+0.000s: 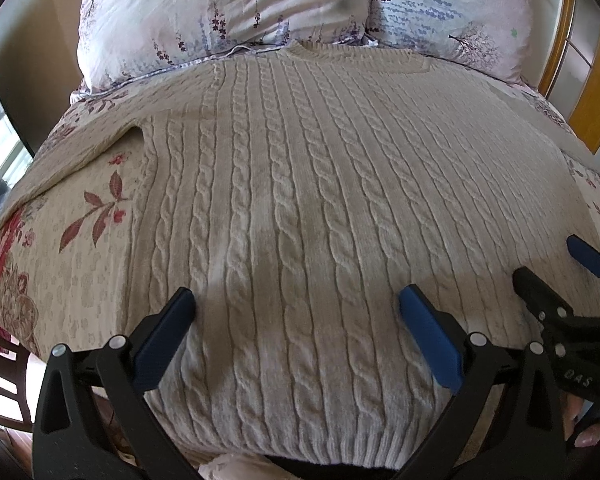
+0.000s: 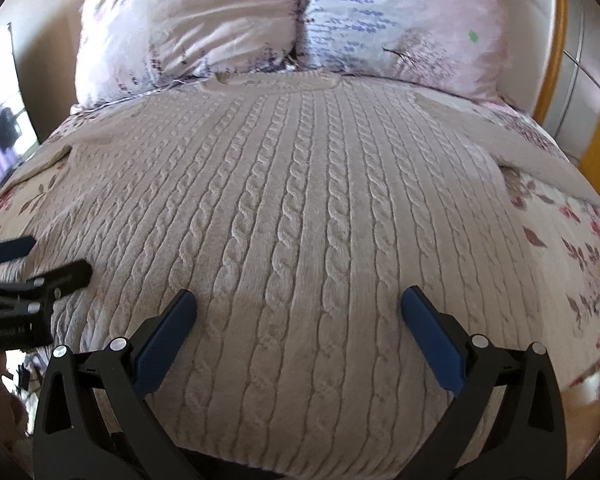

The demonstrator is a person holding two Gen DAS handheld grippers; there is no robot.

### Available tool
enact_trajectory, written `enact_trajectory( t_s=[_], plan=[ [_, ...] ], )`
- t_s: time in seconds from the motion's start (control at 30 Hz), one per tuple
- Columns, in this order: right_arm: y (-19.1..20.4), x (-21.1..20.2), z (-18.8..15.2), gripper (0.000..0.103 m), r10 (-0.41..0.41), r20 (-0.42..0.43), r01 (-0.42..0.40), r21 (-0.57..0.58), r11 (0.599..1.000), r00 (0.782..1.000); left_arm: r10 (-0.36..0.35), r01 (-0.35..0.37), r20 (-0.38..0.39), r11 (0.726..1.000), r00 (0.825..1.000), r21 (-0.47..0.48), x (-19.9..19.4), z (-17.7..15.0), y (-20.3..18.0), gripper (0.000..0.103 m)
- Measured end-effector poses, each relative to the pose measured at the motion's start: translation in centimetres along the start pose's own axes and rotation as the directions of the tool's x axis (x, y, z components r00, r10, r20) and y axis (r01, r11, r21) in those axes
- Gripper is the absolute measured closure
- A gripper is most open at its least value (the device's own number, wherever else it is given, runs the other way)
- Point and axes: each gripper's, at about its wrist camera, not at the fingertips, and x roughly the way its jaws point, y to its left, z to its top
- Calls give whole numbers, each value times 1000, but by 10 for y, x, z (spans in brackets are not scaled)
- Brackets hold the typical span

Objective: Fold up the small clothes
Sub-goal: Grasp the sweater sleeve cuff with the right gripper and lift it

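A cream cable-knit sweater point(image 1: 300, 184) lies flat on the bed, collar toward the pillows and hem toward me; it also fills the right wrist view point(image 2: 300, 208). Its left sleeve point(image 1: 80, 160) stretches out to the left, and its right sleeve point(image 2: 540, 156) to the right. My left gripper point(image 1: 296, 304) is open and empty, low over the sweater near the hem. My right gripper point(image 2: 298, 304) is open and empty, over the hem area further right. The right gripper shows at the right edge of the left wrist view point(image 1: 552, 264); the left gripper shows at the left edge of the right wrist view point(image 2: 56, 258).
A floral bedspread point(image 1: 60, 240) covers the bed. Two floral pillows point(image 1: 220, 4) point(image 1: 460, 12) lie at the head. A wooden frame point(image 1: 580, 92) stands at the right. A dark wooden chair point(image 1: 4, 364) is at the lower left.
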Motion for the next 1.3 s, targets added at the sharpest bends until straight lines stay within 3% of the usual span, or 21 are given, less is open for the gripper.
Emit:
enact_trajectory(
  t_s=[0.1,0.2,0.3,0.4,0.47,0.53,0.6,0.73,0.9,1.0,1.17,1.27,1.3],
  plan=[
    [-11,1,8,1,25,-5,-25,29,999,1000,-11,11,2,1000,1000,-2,4,6,3,2],
    [-50,0,30,1,90,19,-92,180,979,996,-16,16,-8,1000,1000,5,8,15,6,2],
    [-101,-4,53,5,72,53,-86,328,941,996,-25,25,-14,999,1000,20,12,25,8,2],
    [-161,-2,70,21,28,59,-53,487,872,998,-19,19,-14,999,1000,40,16,35,11,2],
    [-203,2,77,31,2,51,-32,596,803,999,-28,28,-9,999,1000,42,18,43,15,2],
    [-245,8,78,35,-10,44,-24,699,715,999,-67,67,-2,997,998,25,19,52,21,2],
    [-284,13,74,45,-48,32,5,782,624,998,-116,116,10,993,993,-1,20,60,28,2],
    [-333,20,64,52,-77,23,18,866,499,997,-214,218,51,973,975,-73,23,76,41,2],
    [-363,32,56,57,-103,-19,59,913,403,994,-191,198,83,976,978,-87,26,92,46,2],
    [-372,31,49,63,-131,3,41,941,335,991,-181,188,76,977,981,-102,31,97,49,2],
    [-391,33,48,71,-167,10,41,954,295,986,-189,193,46,973,981,-127,44,101,56,2],
    [-400,37,47,92,-190,-10,69,950,305,982,-197,200,36,971,980,-131,48,102,58,2],
    [-400,37,48,94,-191,-9,71,945,318,981,-205,209,38,969,978,-134,48,102,59,2]
  ],
)
